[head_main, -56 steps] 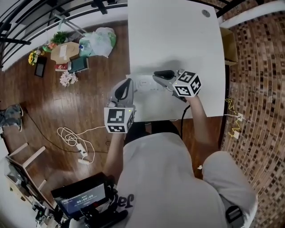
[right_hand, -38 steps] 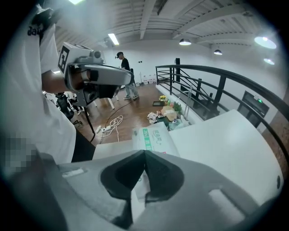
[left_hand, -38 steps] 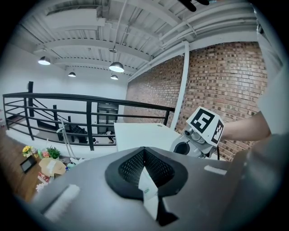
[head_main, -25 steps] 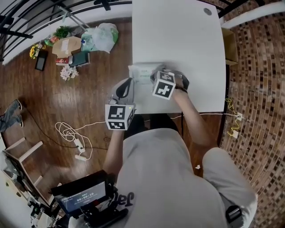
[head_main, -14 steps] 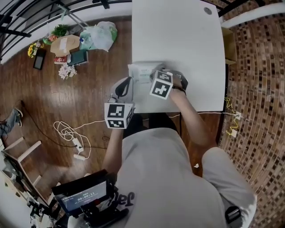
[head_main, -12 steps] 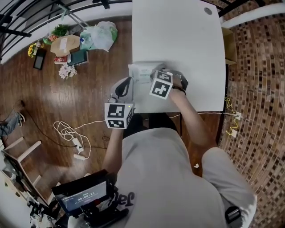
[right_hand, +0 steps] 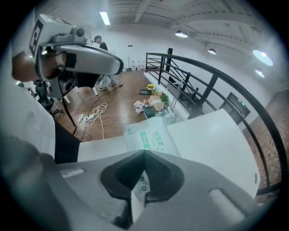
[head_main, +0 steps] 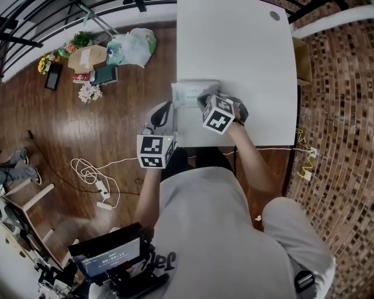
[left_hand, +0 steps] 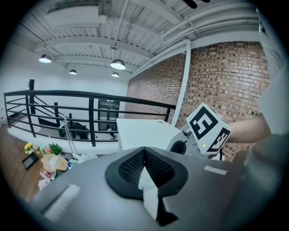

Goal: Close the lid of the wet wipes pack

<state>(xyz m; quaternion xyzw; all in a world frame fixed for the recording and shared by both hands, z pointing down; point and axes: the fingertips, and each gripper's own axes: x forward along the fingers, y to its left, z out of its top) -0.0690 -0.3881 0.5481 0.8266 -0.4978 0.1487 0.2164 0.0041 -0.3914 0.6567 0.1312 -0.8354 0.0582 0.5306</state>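
Observation:
The wet wipes pack [head_main: 193, 92], white with green print, lies flat near the front left corner of the white table [head_main: 251, 64]. My right gripper [head_main: 205, 101] points steeply down over the pack's near right end, jaws shut with nothing held. In the right gripper view the pack [right_hand: 152, 137] stretches away just beyond the shut right gripper [right_hand: 144, 156], and its near end, lid included, is hidden under the jaws. My left gripper [head_main: 163, 112] hovers at the table's left front edge, apart from the pack. It shows shut and empty as the left gripper [left_hand: 144, 151] in its own view.
On the wooden floor to the left lie a plastic bag [head_main: 133, 47], a box and flowers [head_main: 87, 58] and a white cable with a power strip [head_main: 96, 175]. A cable hole [head_main: 275, 16] marks the table's far right corner. A black railing [right_hand: 203, 72] runs beyond the table.
The right gripper has come from the pack's right side to over its near end and has rolled slightly. The left gripper has stayed where it was.

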